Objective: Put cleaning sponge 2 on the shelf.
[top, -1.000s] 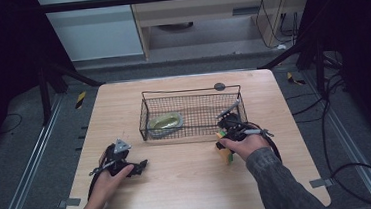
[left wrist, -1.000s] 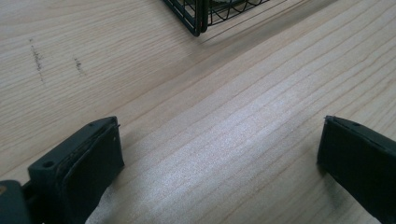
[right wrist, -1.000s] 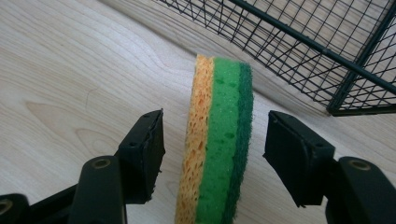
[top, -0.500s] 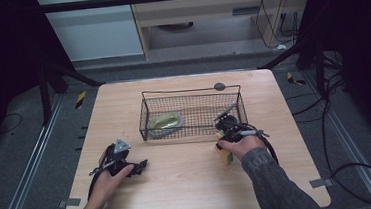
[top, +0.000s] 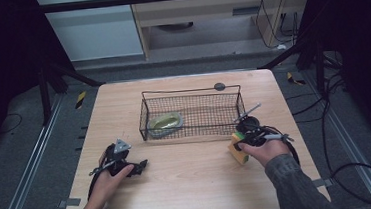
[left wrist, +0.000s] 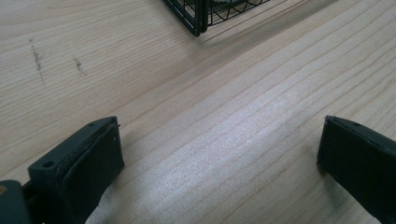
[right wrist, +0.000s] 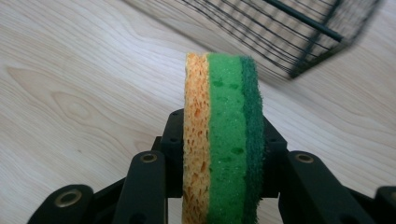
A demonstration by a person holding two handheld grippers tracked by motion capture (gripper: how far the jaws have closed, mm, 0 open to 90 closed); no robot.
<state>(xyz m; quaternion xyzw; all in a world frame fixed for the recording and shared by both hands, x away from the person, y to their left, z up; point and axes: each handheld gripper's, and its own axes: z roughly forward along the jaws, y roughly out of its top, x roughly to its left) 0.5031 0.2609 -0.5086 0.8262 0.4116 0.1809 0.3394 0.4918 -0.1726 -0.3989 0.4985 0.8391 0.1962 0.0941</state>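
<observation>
A yellow and green sponge (right wrist: 219,140) stands on edge between the jaws of my right gripper (right wrist: 219,154), which is shut on it. In the high view the sponge (top: 237,148) is just above the table, in front of the right end of the black wire basket (top: 190,91), held by the right gripper (top: 244,142). A green-rimmed dish (top: 165,122) lies inside the basket at its left. My left gripper (top: 139,167) rests on the table at the front left, open, with bare wood between its pads (left wrist: 95,161).
The basket's near corner (left wrist: 198,21) shows at the top of the left gripper view. A small dark round object (top: 219,86) lies on the wooden table (top: 190,184) behind the basket. Cables trail on the floor to the right.
My right gripper has drawn back from the basket's right end toward the front of the table, carrying the sponge. The left gripper has stayed put.
</observation>
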